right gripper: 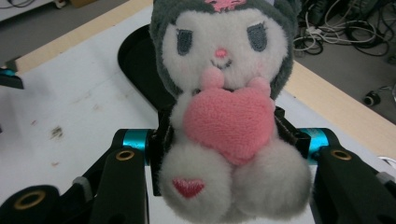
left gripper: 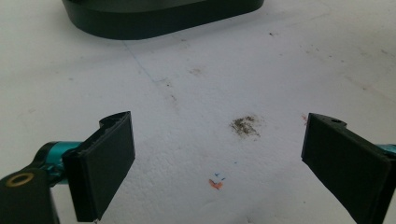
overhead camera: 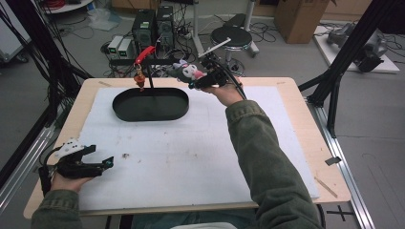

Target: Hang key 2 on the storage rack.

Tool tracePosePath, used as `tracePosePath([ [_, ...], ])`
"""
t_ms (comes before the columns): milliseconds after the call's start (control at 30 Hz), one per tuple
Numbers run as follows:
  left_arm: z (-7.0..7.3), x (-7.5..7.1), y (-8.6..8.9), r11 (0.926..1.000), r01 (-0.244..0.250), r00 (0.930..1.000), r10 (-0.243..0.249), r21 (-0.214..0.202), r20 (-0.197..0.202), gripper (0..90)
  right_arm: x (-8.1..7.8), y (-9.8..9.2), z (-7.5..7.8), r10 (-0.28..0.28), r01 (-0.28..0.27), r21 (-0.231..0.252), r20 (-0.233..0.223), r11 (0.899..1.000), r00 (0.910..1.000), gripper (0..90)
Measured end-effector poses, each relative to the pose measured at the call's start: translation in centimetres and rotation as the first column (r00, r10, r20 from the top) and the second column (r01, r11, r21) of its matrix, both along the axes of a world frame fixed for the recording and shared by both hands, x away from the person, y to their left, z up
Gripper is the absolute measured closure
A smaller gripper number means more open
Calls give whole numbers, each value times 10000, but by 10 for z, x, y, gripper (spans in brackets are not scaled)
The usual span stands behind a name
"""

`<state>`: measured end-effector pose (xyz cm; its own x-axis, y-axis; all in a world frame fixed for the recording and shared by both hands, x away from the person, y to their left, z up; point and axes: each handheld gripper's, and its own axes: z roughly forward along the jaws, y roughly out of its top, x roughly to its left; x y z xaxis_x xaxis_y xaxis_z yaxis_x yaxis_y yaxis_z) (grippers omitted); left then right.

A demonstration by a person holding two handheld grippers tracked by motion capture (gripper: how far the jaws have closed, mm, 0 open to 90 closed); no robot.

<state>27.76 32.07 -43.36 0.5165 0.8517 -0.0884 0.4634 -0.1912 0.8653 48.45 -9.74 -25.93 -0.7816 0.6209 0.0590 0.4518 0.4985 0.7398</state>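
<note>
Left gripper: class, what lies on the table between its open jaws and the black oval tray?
In the left gripper view, only bare white mat with a dark smudge separates the left gripper from the black oval tray.

Plush toy [overhead camera: 187,71] beside tray [overhead camera: 125,113] (aloft).

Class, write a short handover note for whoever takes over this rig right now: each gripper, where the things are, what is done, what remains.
Right gripper: shut on the plush toy, held up by the far right end of the black oval tray.
Left gripper: open, nothing between its fingers, low over the white mat at the near left.
Done: toy picked up.
Left: probably set the toy in the tray and let go.
</note>
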Motion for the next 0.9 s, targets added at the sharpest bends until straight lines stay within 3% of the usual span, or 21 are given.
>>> tracePosePath([
  [367,0,1,-2,9998,161,9999,-161,91,-52,102,16,17,3,-349,351,184,-70,9992,9994,502],
  [533,1,0,-2,9999,159,9999,-159,66,-46,102,23,25,2,-497,506,511,-199,9974,9986,501],
  [767,0,2,-1,9998,214,9997,-214,9,-104,102,34,37,6,-1219,1226,306,-248,9920,9922,499],
  [900,0,3,0,9998,210,9997,-211,-57,-135,102,40,35,4,-1400,1404,568,-110,9885,9901,498],
])
